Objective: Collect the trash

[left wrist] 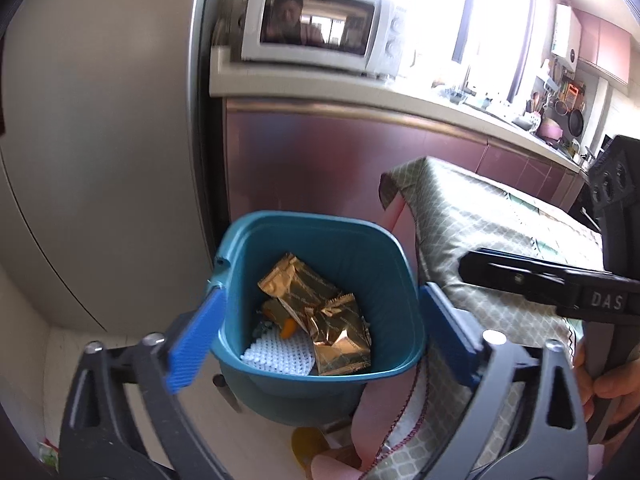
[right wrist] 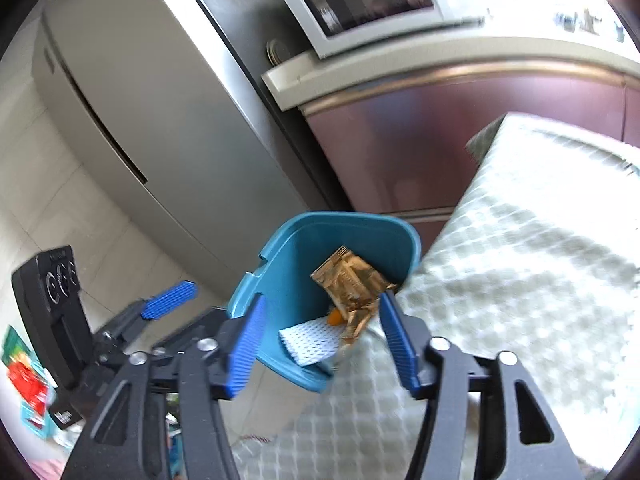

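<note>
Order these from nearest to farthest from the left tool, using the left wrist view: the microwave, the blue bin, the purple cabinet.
1. Blue bin: right ahead, between the open fingers of the left tool.
2. Purple cabinet: behind the bin.
3. Microwave: on the counter above the cabinet.

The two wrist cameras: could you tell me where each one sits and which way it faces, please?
Left wrist: on the left gripper, angled down into the teal bin; own open blue pads, the right gripper and a hand show.
Right wrist: on the right gripper, angled down at the bin from the table side; own open pads and the left gripper show.
Shared: bin, gold wrappers, microwave, fridge.
</note>
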`<state>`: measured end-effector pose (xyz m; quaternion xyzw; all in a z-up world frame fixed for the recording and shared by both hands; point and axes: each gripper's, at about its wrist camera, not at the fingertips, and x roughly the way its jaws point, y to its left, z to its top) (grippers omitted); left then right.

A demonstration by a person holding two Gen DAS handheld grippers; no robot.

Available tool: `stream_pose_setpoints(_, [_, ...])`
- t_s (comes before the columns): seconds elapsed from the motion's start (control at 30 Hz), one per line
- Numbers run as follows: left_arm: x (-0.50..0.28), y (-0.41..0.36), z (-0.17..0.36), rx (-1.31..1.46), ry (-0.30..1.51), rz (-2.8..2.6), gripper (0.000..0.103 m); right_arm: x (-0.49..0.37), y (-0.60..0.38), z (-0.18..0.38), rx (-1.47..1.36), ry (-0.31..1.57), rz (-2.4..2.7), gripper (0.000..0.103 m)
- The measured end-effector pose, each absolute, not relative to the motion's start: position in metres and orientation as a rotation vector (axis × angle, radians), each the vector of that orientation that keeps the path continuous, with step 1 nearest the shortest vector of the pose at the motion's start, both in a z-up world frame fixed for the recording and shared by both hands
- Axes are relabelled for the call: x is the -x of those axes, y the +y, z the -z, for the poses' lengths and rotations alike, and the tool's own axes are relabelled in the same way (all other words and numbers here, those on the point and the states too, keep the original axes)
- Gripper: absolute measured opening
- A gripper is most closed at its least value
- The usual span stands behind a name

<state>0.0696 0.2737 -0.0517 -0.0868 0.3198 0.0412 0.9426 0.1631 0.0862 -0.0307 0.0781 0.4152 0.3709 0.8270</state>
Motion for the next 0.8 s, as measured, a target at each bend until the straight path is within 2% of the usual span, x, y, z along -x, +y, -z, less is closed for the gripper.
stream_pose_setpoints(0.03, [-0.065,0.271,0.048,0.166,0.638,-0.088,0.097,-0.157,0.081,0.027,-0.157,0.859,-0.775,0.071])
stream_pose_setpoints(0.1, [-0.055,0.265,0.041,0.151,0.617,-0.092,0.097,-0.145,0.067,0.019,-0.148,0.804,-0.74,0.079])
stream_pose_setpoints(0.3, [-0.02,0.238,0.017,0.109,0.502,-0.102,0.097,-0.096,0.015,0.002,-0.083,0.646,-0.589,0.096])
stream_pose_setpoints(0.8, [0.04,0.137,-0.011,-0.001,0.346,-0.074,0.097,0.005,-0.107,-0.01,-0.06,0.399,-0.181,0.096])
